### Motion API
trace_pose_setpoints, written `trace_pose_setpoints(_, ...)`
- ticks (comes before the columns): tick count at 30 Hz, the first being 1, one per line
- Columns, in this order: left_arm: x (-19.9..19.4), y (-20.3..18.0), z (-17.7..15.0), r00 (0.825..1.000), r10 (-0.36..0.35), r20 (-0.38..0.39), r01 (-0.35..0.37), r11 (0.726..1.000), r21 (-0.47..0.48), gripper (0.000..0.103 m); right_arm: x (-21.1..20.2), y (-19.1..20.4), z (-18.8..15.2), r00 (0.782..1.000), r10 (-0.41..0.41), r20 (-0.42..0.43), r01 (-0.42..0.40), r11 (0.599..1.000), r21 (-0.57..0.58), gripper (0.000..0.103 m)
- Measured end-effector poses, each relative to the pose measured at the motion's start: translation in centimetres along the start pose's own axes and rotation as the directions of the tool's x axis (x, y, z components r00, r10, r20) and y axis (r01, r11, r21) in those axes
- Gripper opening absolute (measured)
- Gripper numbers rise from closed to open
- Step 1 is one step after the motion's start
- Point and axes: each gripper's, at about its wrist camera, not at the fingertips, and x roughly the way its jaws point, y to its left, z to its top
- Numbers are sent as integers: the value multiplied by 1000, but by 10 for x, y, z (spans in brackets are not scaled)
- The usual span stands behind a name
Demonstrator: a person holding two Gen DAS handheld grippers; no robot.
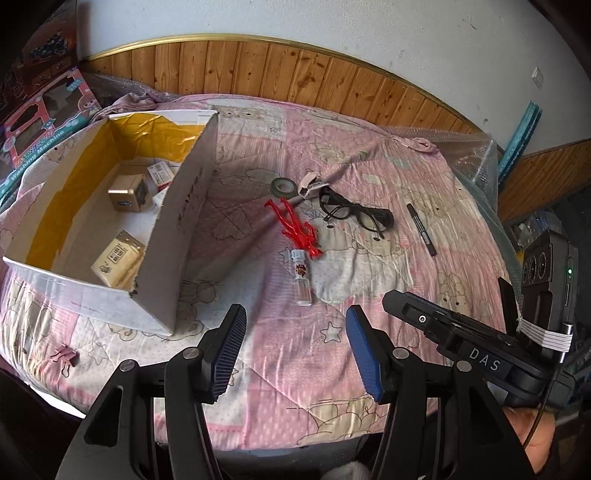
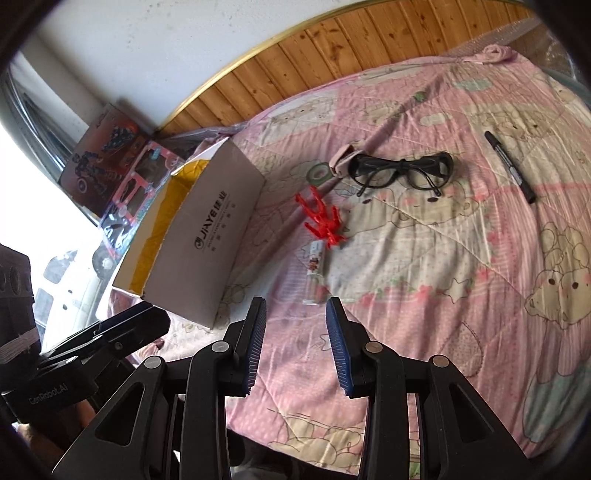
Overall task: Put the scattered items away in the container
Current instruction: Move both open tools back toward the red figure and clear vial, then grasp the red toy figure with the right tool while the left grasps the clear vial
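Your pink quilt (image 1: 369,155) carried box (image 1: 177,236) left; tape (image 1: 282,185), glasses (image 1: 354,212), red toy (image 1: 297,229), vial (image 1: 302,277), marker (image 1: 421,229) right.

Home bedroom, likely child's. Bed (image 1: 369,155) under pink quilt (image 2: 461,258) printed with cartoon bears. Wood-panelled wainscot (image 1: 295,70) with gold trim below white plaster wall (image 1: 332,22). Boxed toys (image 1: 40,122) stacked in corner, one labelled "Washing Machine". Bubble wrap (image 1: 476,155) at bed edge.
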Motion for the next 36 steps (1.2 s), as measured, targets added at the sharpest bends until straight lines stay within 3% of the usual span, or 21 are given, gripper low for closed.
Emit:
trace_pose_setpoints(5,36,-10,6,999,-20,-45,19,1000,-3,58,8,-12,8,999,-34,-12,34,999,1,37)
trace_pose_setpoints(16,117,-4,13,992,-15,-126,17,1000,11,58,71,-15,67,997,-46,-68,34,985,-170,42)
trace_pose_setpoints(26,161,17,19,993,-23,-117,20,999,-26,58,162,9,87,980,-132,-145,60,906,-420,45)
trace_pose_setpoints(30,173,16,19,992,-22,-123,22,1000,-5,58,194,4,88,972,-149,-181,53,891,-450,49)
trace_pose_setpoints(32,175,12,19,994,-7,-106,10,1000,25,58,195,-1,89,980,-122,-157,41,897,-440,49)
trace_pose_setpoints(33,176,10,19,995,4,-101,0,999,41,57,195,-4,91,981,-107,-160,30,906,-421,48)
trace_pose_setpoints(36,178,4,20,996,21,-87,-14,997,74,57,193,-19,103,978,-73,-194,7,946,-323,25)
